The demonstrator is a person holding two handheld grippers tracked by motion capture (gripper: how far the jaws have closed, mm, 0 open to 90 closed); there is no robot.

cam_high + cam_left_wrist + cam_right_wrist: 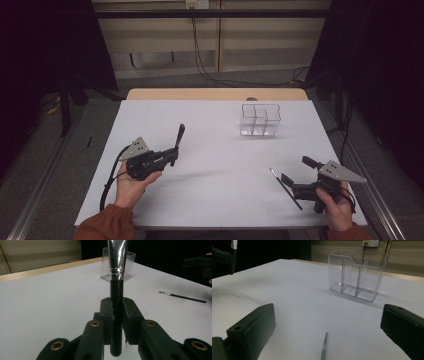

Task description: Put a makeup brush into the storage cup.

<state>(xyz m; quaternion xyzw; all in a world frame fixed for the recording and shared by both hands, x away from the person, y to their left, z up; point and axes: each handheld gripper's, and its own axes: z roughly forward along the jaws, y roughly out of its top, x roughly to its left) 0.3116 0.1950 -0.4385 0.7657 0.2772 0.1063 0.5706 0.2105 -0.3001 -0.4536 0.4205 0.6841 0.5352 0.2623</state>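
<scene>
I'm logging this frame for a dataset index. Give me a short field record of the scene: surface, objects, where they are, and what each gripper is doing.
surface: white table
organizer: clear, with compartments, empty, upright at far right of table
brush: black handle, silver ferrule, clamped in left gripper, pointing up
thin brush: lies flat on table near right gripper, untouched
left gripper: shut on brush handle
right gripper: open, jaws either side of thin brush tip, aimed toward organizer

white table (200,125); black cables (210,75) trail on grey floor (165,80) beyond.
</scene>
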